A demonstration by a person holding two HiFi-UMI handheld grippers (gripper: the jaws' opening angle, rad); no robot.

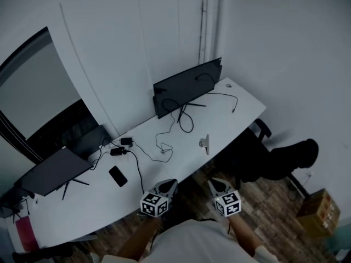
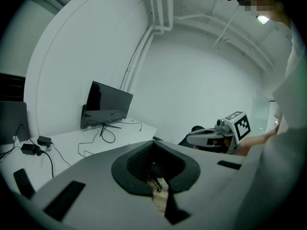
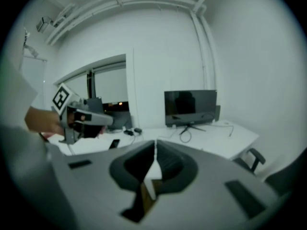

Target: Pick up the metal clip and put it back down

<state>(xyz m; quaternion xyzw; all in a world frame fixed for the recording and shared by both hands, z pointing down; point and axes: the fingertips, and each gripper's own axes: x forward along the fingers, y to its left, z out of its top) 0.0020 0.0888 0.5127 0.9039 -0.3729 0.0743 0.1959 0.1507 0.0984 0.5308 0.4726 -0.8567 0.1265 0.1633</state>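
The metal clip [image 1: 204,143] lies on the white desk [image 1: 241,111] near its front edge, right of the middle. Both grippers hang in front of the desk over the floor, held close to the person's body. My left gripper [image 1: 168,184] is shut, its jaws meeting tip to tip [image 2: 152,143] with nothing held. My right gripper [image 1: 215,183] is shut too, and its jaws [image 3: 155,145] touch with nothing between them. Each gripper shows in the other's view: the right gripper [image 2: 216,138] and the left gripper [image 3: 86,119]. The clip sits roughly a hand's length beyond the right gripper's tips.
A black monitor [image 1: 186,86] stands at the desk's back right and another dark screen [image 1: 55,170] at the left. A phone [image 1: 118,176], power adapters [image 1: 122,147] and loose cables [image 1: 164,141] lie between. A black chair [image 1: 274,160] and a cardboard box [image 1: 318,210] stand on the wooden floor.
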